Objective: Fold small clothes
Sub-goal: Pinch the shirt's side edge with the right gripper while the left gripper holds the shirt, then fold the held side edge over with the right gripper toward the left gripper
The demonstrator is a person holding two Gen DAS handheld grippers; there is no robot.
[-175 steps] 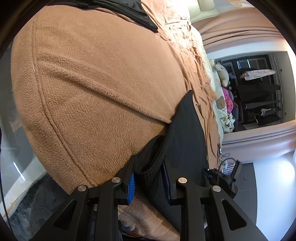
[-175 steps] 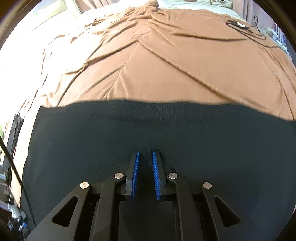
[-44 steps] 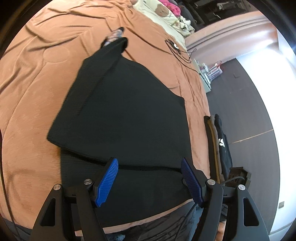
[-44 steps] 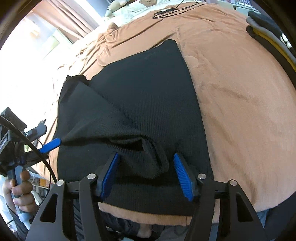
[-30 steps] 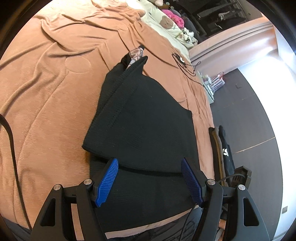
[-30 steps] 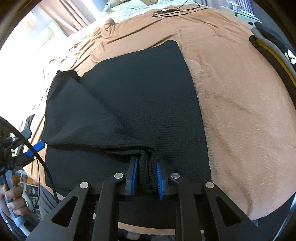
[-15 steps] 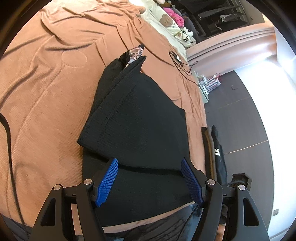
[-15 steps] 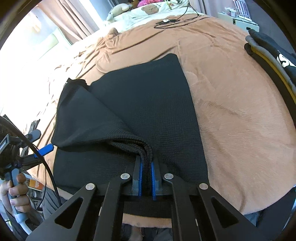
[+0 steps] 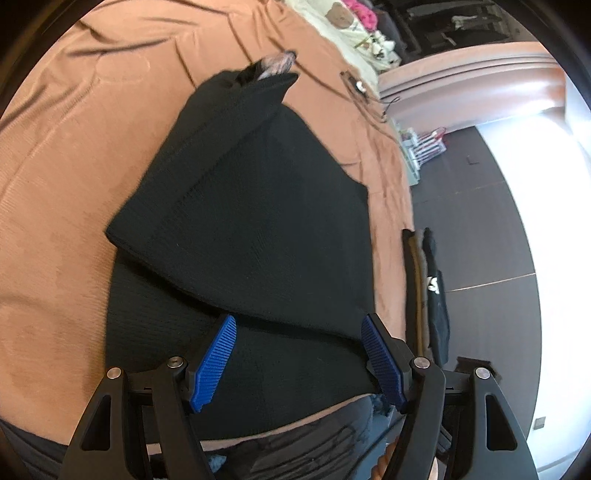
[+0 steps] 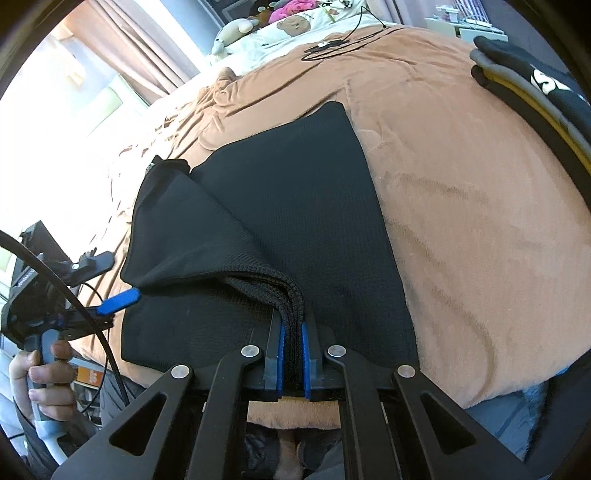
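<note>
Right claw [image 10: 291, 365] pinching black garment's [image 10: 295, 206] folded edge, left claw [image 9: 299, 354] spread wide above it, bare blanket [image 10: 461, 184] alongside

Black garment [image 9: 258, 221] on brown-blanketed bed [image 9: 66, 155]

We are in a home bedroom. Ahead of the right gripper [image 10: 291, 363] a brown fleece blanket [image 10: 461, 192] covers a wide bed, and beyond it, at the far end, lie a bear-print pillow [image 10: 295, 26] and soft toys [image 10: 236, 31]. Curtains [image 10: 147, 48] hang at a bright window off to the gripper's far left. To its right a pile of folded clothes [image 10: 535, 92] rests on the blanket. From the left gripper [image 9: 299, 354], dark shelving [image 9: 443, 22] stands far ahead and dark flooring [image 9: 480, 221] runs along the right.
</note>
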